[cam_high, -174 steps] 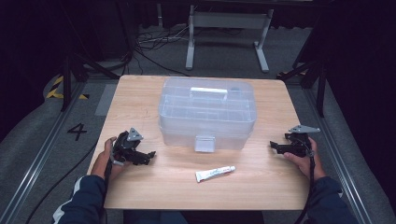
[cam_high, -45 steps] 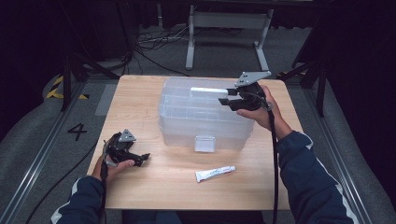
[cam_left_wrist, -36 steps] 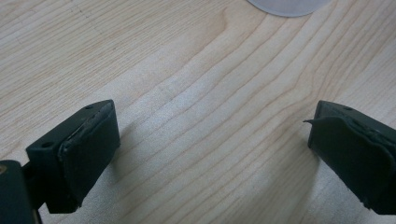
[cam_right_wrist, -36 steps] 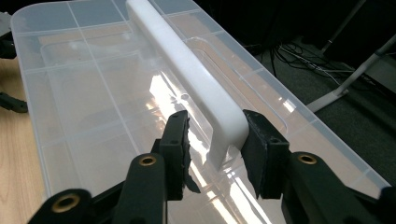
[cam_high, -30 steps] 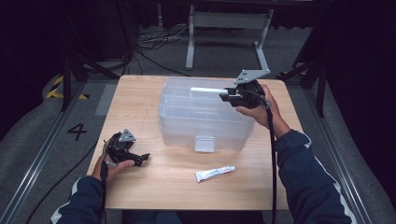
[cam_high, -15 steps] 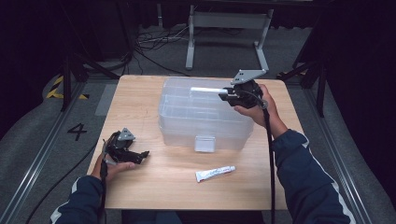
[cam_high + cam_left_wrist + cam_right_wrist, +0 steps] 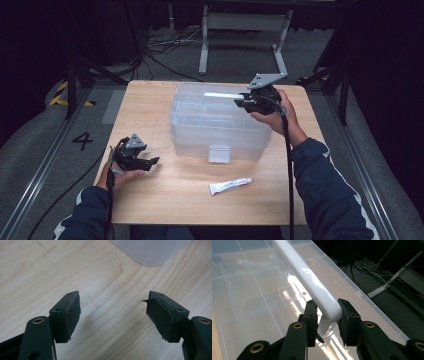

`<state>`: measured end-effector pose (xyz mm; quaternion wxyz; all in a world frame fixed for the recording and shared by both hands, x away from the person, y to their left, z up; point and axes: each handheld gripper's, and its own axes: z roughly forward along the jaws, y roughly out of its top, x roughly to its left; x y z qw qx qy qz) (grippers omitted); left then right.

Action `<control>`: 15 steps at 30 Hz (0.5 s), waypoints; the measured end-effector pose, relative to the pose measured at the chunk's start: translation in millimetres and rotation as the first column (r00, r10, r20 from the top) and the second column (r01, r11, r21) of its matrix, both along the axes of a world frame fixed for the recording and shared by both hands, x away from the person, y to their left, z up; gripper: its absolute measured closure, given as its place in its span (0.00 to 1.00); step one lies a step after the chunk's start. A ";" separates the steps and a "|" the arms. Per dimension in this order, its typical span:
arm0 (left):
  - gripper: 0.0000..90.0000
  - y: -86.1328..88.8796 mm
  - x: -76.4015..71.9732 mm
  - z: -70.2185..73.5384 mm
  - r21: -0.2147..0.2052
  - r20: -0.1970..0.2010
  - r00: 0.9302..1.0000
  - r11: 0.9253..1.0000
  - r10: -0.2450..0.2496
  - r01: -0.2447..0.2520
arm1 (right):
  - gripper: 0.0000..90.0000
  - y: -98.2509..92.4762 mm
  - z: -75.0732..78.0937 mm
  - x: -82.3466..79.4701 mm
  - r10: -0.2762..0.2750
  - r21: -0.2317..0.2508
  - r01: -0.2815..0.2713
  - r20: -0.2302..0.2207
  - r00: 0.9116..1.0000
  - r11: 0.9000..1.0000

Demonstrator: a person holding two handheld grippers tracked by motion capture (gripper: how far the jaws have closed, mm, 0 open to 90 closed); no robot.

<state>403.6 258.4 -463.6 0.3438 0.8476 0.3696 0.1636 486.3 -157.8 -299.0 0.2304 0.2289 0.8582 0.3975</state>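
Observation:
A clear plastic compartment box with a white handle on its lid stands mid-table. My right gripper reaches over the lid from the right. In the right gripper view it is shut on the near end of the white handle, one pad on each side. My left gripper rests low at the table's left front. Its jaws have just been closing but remain open over bare wood, with nothing between them.
A small white tube lies on the wooden table in front of the box. The box's front latch faces me. Metal stand legs and cables sit on the floor beyond the far edge.
Since the earliest frame my right gripper has gone from the table's right side up onto the box's handle. Over the last second both hands have stayed almost still.

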 end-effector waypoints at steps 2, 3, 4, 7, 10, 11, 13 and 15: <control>0.33 -0.1 0.4 3.4 0.024 0.018 1.000 1.000 -0.004 0.004 | 0.78 -0.2 0.3 0.6 0.002 0.000 -0.002 -0.003 1.000 1.000; 0.33 -0.1 0.6 3.2 0.044 0.019 1.000 0.999 -0.005 0.004 | 0.78 -0.2 0.3 0.8 0.001 0.001 -0.001 -0.005 1.000 1.000; 0.33 -0.2 0.8 2.0 0.053 0.012 1.000 0.999 0.000 0.000 | 0.78 -0.3 0.4 1.0 0.001 0.001 -0.001 -0.005 1.000 1.000; 0.33 3.6 1.2 2.7 0.018 0.003 1.000 1.000 0.005 -0.005 | 0.78 -0.1 0.9 1.4 -0.001 -0.002 0.001 -0.007 1.000 1.000; 0.34 4.5 1.0 6.3 0.019 0.009 1.000 1.000 0.003 -0.003 | 0.79 0.1 2.2 2.4 0.004 -0.011 -0.005 -0.010 1.000 1.000; 0.34 4.4 1.0 7.7 0.020 0.009 1.000 1.000 0.004 -0.004 | 0.79 0.2 2.7 3.0 0.005 -0.011 -0.005 -0.013 1.000 1.000; 0.35 3.8 1.6 10.1 0.018 0.008 1.000 1.000 0.002 -0.002 | 0.79 0.2 4.1 4.5 0.006 -0.015 -0.006 -0.015 1.000 1.000; 0.35 3.4 2.9 12.2 0.016 0.015 1.000 1.000 -0.007 0.007 | 0.79 0.2 5.0 5.3 0.005 -0.014 -0.005 -0.012 1.000 1.000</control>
